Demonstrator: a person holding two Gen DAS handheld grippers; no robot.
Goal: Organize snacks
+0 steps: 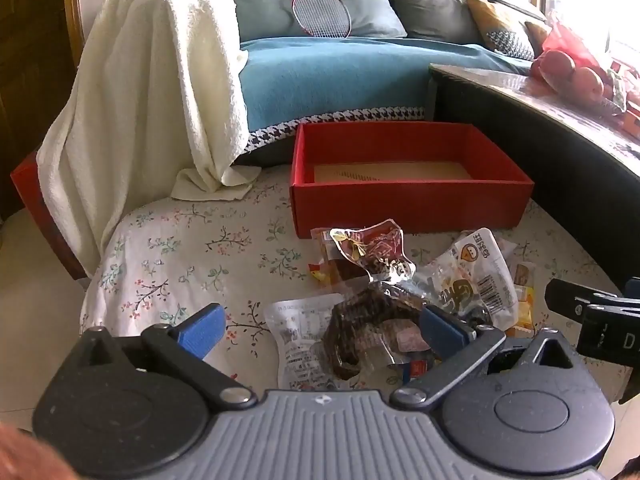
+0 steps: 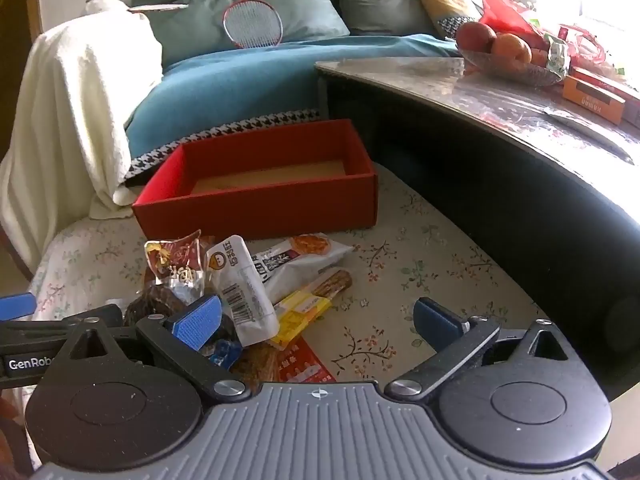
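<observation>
Fingers [image 1: 202,330] on the left gripper [image 1: 320,332] stand wide apart, nothing clamped. Left wrist view: they hang over the near end of the snack pile [image 1: 400,300]; a dark brown clear-wrapped snack [image 1: 360,328] lies between them, not pinched as far as I can tell. Red box [image 1: 412,210] sits at the far side of the floral-cloth bench [image 1: 168,264], just beyond the pile, open-topped. Only its tan floor shows (near inside wall hides a strip, so can't swear it's bare). Right gripper's arm pokes in at the right edge.

Right wrist view: right gripper [image 2: 316,322] fingers [image 2: 198,322] also fully apart, holding nothing. White barcoded packet [image 2: 240,292], black-and-white noodle-style pack [image 2: 296,264], yellow stick snack [image 2: 308,304] and a red-gold pouch [image 2: 176,260] all lie loose in front of the box [image 2: 256,216], toward the bench's near left. Box interior again shows no snack.

Judgement: task is at the very start. Zero items visibly boxed, whole pile left to move (roughly seven-plus packets, overlap makes a count unreliable). Both grippers are poised for a first pick; the dark snack under the left one looks like the nearest candidate.
</observation>
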